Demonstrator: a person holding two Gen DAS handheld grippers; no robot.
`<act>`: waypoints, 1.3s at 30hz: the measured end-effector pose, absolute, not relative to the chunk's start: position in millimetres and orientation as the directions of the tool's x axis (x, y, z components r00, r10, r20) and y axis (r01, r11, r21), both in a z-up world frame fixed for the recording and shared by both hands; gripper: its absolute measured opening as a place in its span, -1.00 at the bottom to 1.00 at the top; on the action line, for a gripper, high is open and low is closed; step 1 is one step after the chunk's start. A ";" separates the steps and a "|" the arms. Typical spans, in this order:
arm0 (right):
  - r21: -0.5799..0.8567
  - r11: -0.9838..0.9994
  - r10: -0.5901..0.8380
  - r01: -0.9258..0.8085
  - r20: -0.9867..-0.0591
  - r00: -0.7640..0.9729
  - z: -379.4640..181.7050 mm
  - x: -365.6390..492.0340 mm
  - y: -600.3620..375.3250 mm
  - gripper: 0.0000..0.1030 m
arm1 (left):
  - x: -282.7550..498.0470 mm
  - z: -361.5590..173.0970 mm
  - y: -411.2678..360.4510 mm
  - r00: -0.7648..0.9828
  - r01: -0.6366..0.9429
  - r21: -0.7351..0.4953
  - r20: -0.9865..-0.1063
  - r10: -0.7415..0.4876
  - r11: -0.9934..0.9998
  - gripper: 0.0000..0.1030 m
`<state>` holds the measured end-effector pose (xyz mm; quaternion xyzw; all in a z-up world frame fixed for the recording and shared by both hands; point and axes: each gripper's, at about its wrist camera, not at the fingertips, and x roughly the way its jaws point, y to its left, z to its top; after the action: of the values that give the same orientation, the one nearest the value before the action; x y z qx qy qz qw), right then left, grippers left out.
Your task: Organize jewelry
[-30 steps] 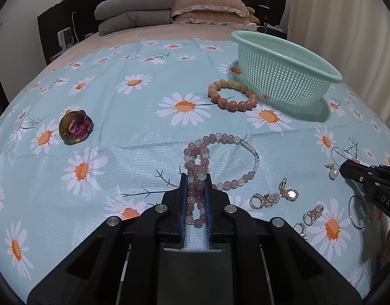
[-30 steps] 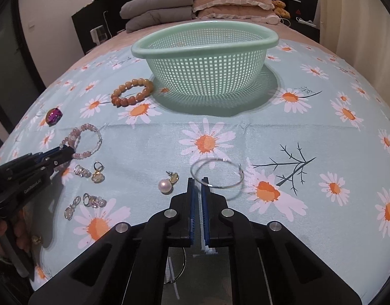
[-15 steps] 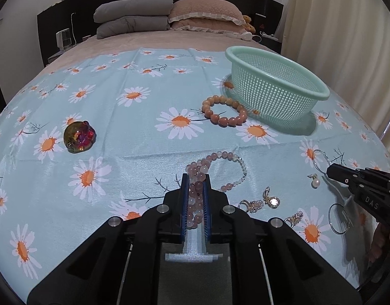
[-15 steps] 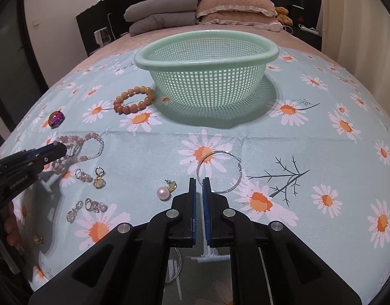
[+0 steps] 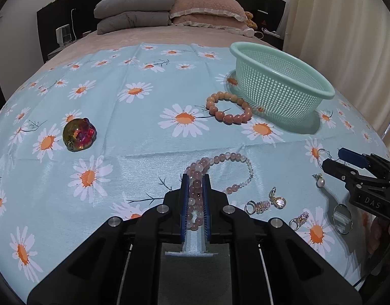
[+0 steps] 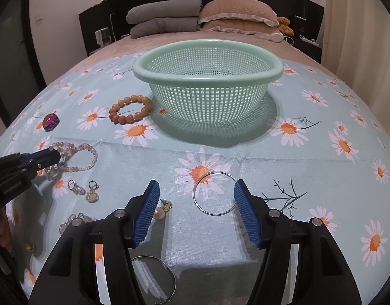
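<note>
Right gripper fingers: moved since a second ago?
Yes. The right gripper has gone from shut to wide open, its fingers now straddling the silver hoop on the daisy cloth, short of the green basket.

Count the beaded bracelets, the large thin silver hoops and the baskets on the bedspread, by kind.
Beaded bracelets: 2 (orange bracelet, pink bracelet)
Thin silver hoops: 2 (far hoop, near hoop)
Baskets: 1 (green basket)
Total: 5
</note>
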<state>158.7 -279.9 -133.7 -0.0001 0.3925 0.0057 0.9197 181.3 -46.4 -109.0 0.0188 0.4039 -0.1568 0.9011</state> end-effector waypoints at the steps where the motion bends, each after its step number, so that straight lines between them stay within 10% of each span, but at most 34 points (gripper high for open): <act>1: 0.005 1.000 0.012 -0.013 -0.727 0.686 -135.7 160.1 -279.7 0.12 | 182.5 -111.5 -46.0 0.616 0.299 -0.100 -0.739 -0.272 0.949 -0.80; 5: 0.042 0.999 0.043 -0.017 -0.753 0.657 -147.9 164.3 -283.2 -0.15 | 182.4 -113.4 -45.0 0.613 0.303 -0.113 -0.737 -0.284 0.946 -0.81; 9: 0.104 0.994 0.105 -0.039 -0.762 0.640 -148.1 166.1 -283.8 -0.93 | 182.9 -114.0 -46.7 0.607 0.311 -0.116 -0.739 -0.291 0.943 -0.87; 21: 0.052 0.998 0.057 -0.028 -0.718 0.694 -124.2 151.0 -284.6 -0.99 | 179.4 -98.7 -43.4 0.619 0.326 -0.140 -0.716 -0.323 0.935 -0.88; 27: 0.017 1.000 0.014 -0.003 -0.751 0.660 -131.6 155.5 -298.5 -0.90 | 180.2 -100.1 -43.7 0.613 0.328 -0.146 -0.719 -0.327 0.934 -0.88; 29: 0.032 0.999 0.012 0.019 -0.759 0.651 -134.2 157.1 -305.8 -0.59 | 181.4 -101.5 -43.5 0.608 0.326 -0.151 -0.722 -0.329 0.933 -0.88; 31: 0.058 0.998 0.023 0.030 -0.745 0.667 -132.9 155.8 -309.6 0.18 | 181.0 -101.2 -43.3 0.609 0.327 -0.154 -0.720 -0.333 0.932 -0.88; 39: 0.030 0.999 0.002 0.029 -0.733 0.680 -132.3 165.3 -295.1 0.44 | 185.0 -106.3 -47.4 0.593 0.339 -0.130 -0.739 -0.319 0.932 -0.65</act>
<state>165.3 -295.1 -132.3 0.0193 0.3998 -0.0072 0.9164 185.0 -47.4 -106.3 0.0121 0.4115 -0.1845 0.8924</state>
